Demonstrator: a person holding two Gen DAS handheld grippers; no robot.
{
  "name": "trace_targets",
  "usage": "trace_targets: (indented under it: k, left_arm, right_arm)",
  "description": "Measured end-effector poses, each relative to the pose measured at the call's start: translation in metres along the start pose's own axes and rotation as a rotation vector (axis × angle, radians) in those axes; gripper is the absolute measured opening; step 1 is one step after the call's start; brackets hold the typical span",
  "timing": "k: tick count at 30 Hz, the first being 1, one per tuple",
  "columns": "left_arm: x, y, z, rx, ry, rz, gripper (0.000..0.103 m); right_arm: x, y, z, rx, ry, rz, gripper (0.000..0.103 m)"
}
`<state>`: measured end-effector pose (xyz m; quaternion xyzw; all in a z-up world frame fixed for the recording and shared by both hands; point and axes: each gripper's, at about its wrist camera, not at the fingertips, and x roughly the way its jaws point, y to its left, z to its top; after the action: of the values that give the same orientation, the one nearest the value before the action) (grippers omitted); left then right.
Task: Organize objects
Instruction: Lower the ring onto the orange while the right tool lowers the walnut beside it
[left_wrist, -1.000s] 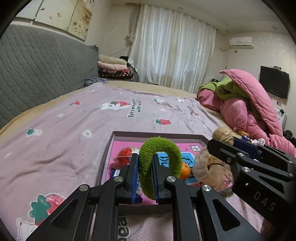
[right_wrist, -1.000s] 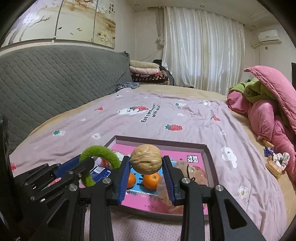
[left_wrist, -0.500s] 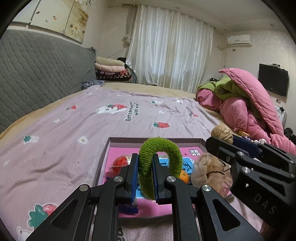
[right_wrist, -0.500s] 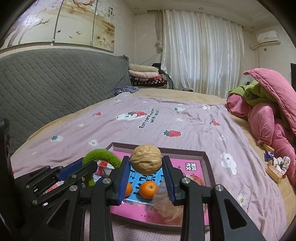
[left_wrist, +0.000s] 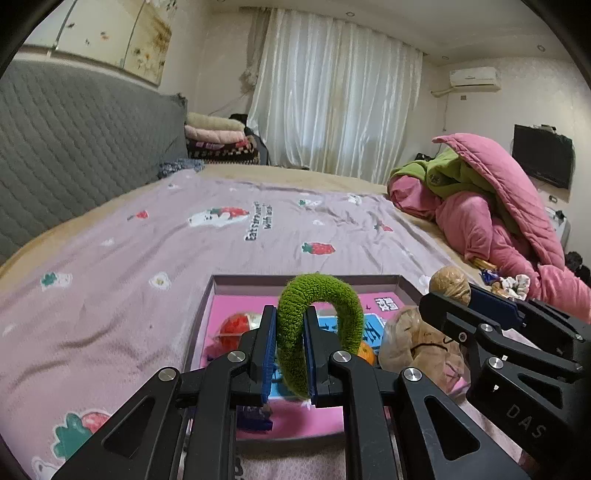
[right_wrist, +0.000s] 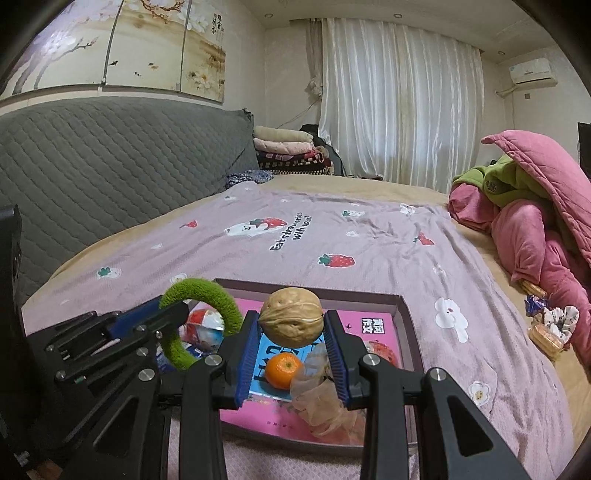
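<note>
Left wrist view: my left gripper clamps a fuzzy green ring; right view alone shows my right gripper pinching a wrinkled round walnut.

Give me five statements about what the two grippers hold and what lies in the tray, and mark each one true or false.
1. The left gripper is shut on the green ring. True.
2. The right gripper holds an orange. False: it is shut on the walnut; the orange lies in the tray.
3. The tray sits on the bed sheet. True.
4. The tray floor is green. False: it is pink.
5. The walnut rests on the tray floor. False: it is held above it, between the pads.
</note>
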<state>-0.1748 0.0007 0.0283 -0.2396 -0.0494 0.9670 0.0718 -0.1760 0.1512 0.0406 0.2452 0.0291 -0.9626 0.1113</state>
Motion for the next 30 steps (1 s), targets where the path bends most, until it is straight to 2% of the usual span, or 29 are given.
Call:
trace_targets:
  k: [13,30]
  left_arm:
    - [0.009,0.014,-0.024,-0.01,0.105,-0.006,0.014]
    - [0.032,0.008,-0.033,0.019,0.166,0.012,0.014]
  right_arm:
    - [0.015,0.007,-0.025,-0.05,0.106,0.02,0.036]
    - [0.036,0.011,-0.042,-0.065,0.202,0.048,0.036]
